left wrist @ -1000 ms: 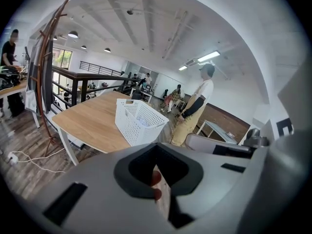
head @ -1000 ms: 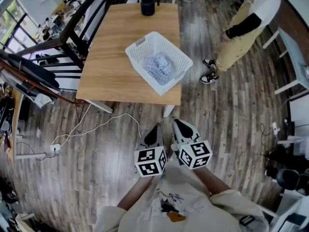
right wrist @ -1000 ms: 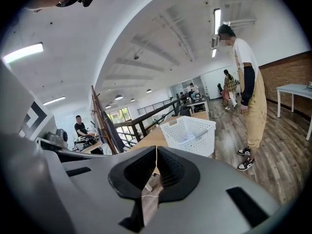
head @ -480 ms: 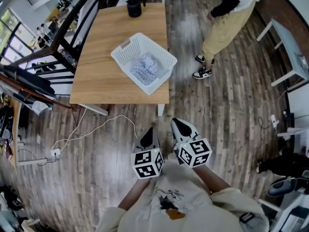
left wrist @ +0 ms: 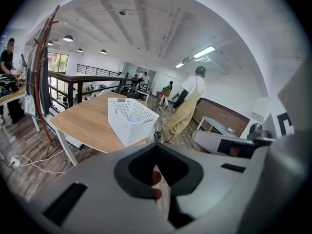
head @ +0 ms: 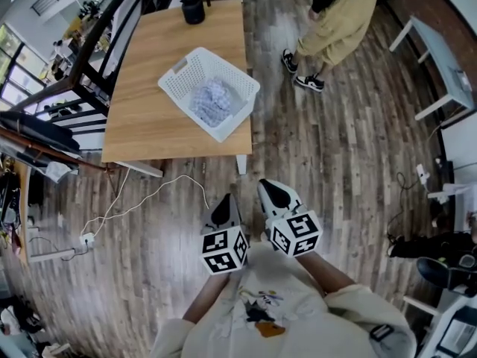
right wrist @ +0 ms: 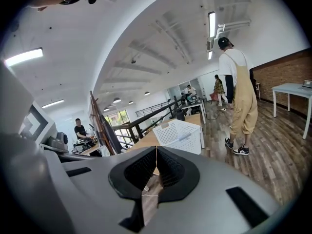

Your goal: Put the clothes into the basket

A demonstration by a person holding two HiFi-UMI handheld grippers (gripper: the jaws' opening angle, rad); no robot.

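The left gripper's (head: 228,200) jaws are pressed together with nothing between them. The right gripper's (head: 270,189) jaws likewise meet along a thin line and hold nothing. Both grippers sit side by side close to the person's chest, above the floor (head: 320,162) and well apart from the tabletop (head: 141,88).

A white cable (head: 149,196) trails over the floor between the person and the tabletop's near edge. The basket (head: 237,118) stands turned at an angle by the right edge of the tabletop, toward the near right corner, with one corner at or just past that edge. The clothes (head: 210,101) lie bunched inside it, a pale bluish heap on the bottom. A dark cup (head: 192,10) stands at the far edge. A person (head: 335,21) is on the floor beyond the far right corner.

No other garment shows on the tabletop or the floor, so the task looks finished: the clothes are in, the jaws are empty, and nothing seems left to move.
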